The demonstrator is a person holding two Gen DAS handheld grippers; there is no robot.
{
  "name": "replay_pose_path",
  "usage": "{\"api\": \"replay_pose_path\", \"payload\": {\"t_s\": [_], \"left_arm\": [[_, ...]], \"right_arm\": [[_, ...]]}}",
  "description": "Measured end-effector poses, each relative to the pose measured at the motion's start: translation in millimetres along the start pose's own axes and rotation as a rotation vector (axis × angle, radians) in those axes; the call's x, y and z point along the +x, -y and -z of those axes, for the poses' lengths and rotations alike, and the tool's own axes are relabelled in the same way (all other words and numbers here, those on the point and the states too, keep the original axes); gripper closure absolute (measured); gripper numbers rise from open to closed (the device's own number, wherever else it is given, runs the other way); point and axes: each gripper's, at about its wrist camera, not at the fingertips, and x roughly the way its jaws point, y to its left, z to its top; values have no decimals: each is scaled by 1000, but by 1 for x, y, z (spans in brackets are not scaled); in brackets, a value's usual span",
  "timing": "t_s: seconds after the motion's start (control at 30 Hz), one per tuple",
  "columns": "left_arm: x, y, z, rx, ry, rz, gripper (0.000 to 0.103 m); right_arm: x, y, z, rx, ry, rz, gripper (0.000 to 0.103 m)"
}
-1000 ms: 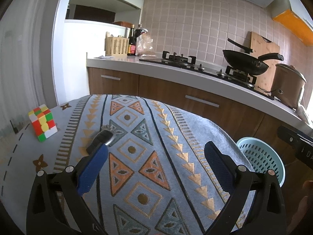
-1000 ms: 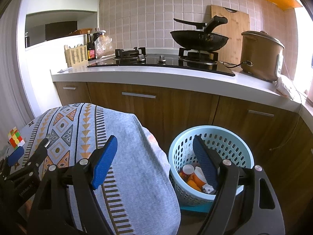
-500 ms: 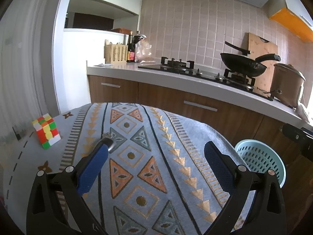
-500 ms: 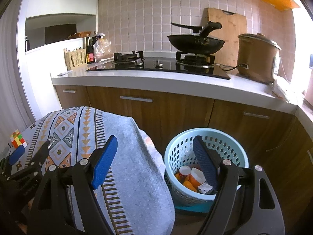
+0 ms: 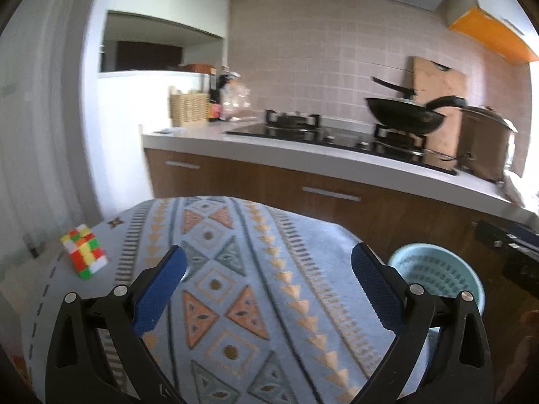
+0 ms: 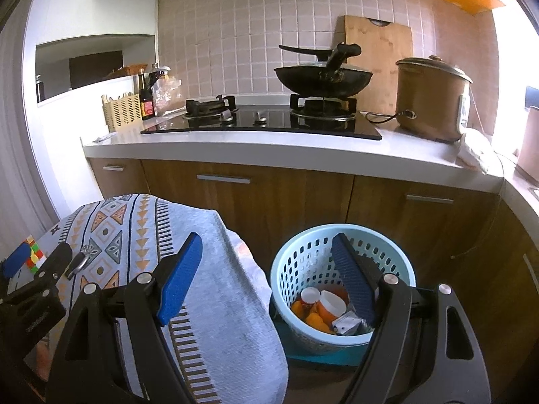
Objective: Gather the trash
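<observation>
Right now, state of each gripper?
Left gripper: open, holding nothing, above the tablecloth.
Right gripper: open, holding nothing, above the basket.

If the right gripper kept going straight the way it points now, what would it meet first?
Probably the wooden cabinet front under the counter. The right gripper is open and empty, aimed between the patterned tablecloth and the blue basket, with nothing nearer in that gap. Depth is hard to judge through the fisheye.

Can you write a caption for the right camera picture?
Open right gripper above blue basket holding orange bottles.
</observation>
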Motion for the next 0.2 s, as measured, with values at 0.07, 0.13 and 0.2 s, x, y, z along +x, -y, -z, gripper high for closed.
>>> {"api": "replay_pose_path", "payload": {"t_s": [0.07, 0.13, 0.2], "left_arm": [[0, 2, -2, 10, -16, 6, 8], [-4, 4, -3, 28, -1, -23, 8], [-8, 5, -3, 43, 16, -51, 8]], "right_arm": [[2, 1, 2, -7, -5, -2, 28], [5, 2, 3, -6, -12, -9, 28], [6, 2, 4, -7, -17, -20, 28]]}}
